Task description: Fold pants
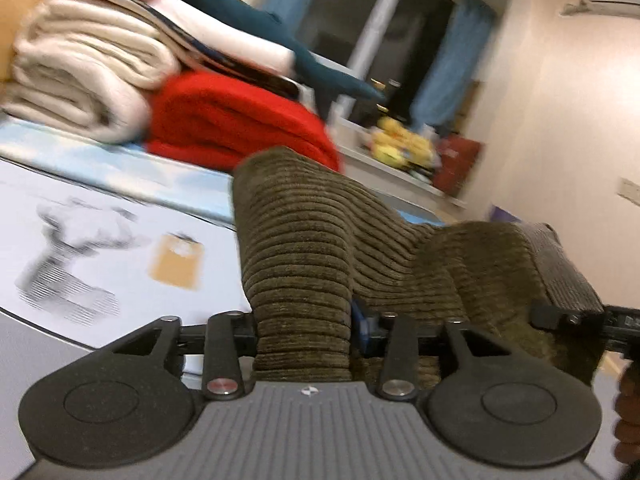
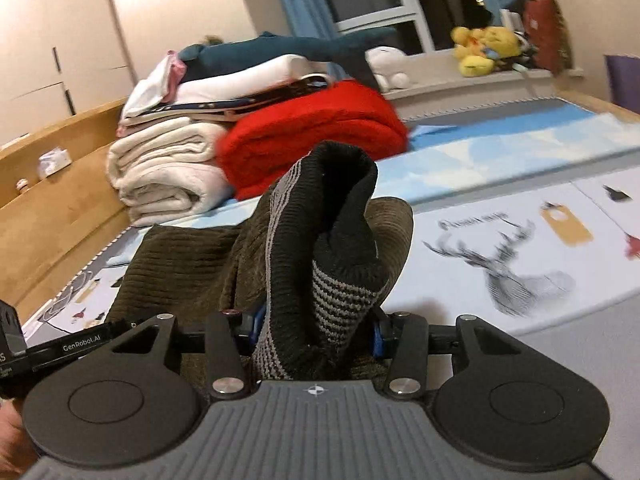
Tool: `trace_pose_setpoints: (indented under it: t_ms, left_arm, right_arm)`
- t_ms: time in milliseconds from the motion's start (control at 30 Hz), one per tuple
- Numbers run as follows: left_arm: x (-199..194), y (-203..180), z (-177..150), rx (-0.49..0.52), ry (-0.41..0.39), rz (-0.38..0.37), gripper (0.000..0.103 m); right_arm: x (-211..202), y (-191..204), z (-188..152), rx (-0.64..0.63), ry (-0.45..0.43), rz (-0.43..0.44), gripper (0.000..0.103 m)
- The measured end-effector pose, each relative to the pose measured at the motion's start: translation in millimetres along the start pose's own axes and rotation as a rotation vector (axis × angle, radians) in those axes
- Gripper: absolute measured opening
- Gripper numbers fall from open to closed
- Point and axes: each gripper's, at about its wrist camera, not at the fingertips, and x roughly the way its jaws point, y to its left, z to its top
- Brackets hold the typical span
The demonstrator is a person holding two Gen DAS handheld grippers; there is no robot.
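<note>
Left wrist view: left gripper (image 1: 304, 332) fingers clamped on thick fold of olive ribbed pants (image 1: 304, 248). Pants lifted off bed (image 1: 100, 184), bunched up toward 12 o'clock, rest draped toward 3 o'clock. Right gripper (image 1: 568, 280) at 3 o'clock, touching same cloth. Red blanket (image 1: 240, 128) and cream blanket (image 1: 80, 68) stacked at 11 o'clock.

Right wrist view: right gripper (image 2: 316, 328) fingers squeezed on dark striped waistband (image 2: 332, 240) of pants (image 2: 180, 256). Cloth stands up between fingers; rest lies on bed (image 2: 520, 168) at 9 o'clock. Yellow plush toy (image 2: 480, 48) on windowsill at 1 o'clock.
</note>
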Motion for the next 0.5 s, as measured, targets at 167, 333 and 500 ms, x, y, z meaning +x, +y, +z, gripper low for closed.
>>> trace_pose_setpoints:
  t_ms: [167,333,500]
  left_arm:
    - [3,32,1,-0.124,0.02,0.233,0.076]
    - [-10,10,6,-0.004,0.05,0.088,0.057]
    - [35,-18,-52,0.263,0.416,0.16,0.049]
  right_arm:
    - [84,18,-9,-0.114,0.242,-0.199,0.064]
    - [73,13,-12,0.012,0.149,-0.272,0.057]
    - [90,4,-48,-0.084,0.353,-0.362,0.073]
